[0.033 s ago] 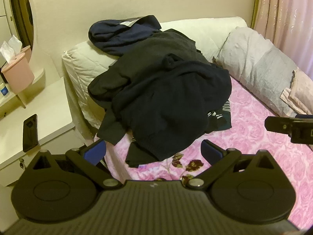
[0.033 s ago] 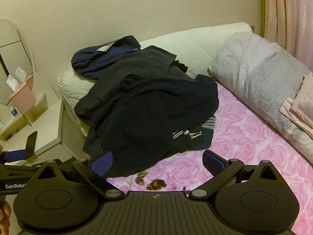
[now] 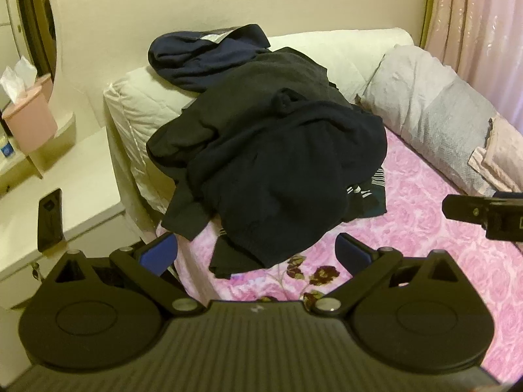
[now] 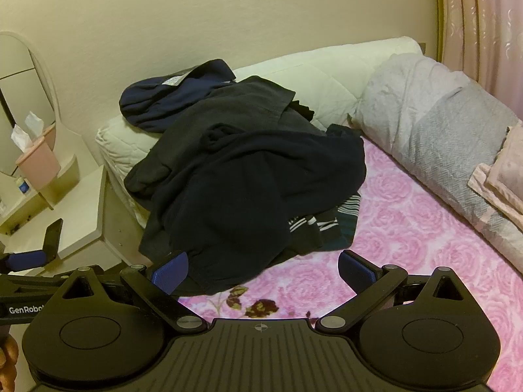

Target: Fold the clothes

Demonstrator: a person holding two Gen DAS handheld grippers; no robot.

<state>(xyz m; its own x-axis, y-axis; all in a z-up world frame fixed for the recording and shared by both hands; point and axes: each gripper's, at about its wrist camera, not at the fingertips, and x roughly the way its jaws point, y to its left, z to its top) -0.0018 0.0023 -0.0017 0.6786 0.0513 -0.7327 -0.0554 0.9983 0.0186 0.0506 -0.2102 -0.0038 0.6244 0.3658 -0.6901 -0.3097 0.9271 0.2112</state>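
Observation:
A heap of dark clothes lies at the head of the bed. A black sweater point(image 3: 278, 179) point(image 4: 235, 196) is on top, over a dark grey garment point(image 3: 261, 91). A navy garment point(image 3: 202, 58) point(image 4: 170, 104) lies behind them. A striped piece point(image 3: 366, 192) point(image 4: 320, 219) pokes out below on the right. My left gripper point(image 3: 256, 251) is open and holds nothing, just short of the heap's near edge. My right gripper point(image 4: 261, 269) is open too, beside the left one, near the sweater's hem. Each gripper shows at the edge of the other's view.
The pink rose-print sheet point(image 3: 425, 261) covers the bed. A white quilted pad point(image 3: 137, 114) lies under the heap, and a grey rolled duvet point(image 3: 434, 107) runs along the right. On the left stands a nightstand point(image 3: 85, 189) with a phone point(image 3: 49, 219) and a pink tissue box point(image 3: 27, 121). A curtain point(image 3: 474, 16) hangs at the far right.

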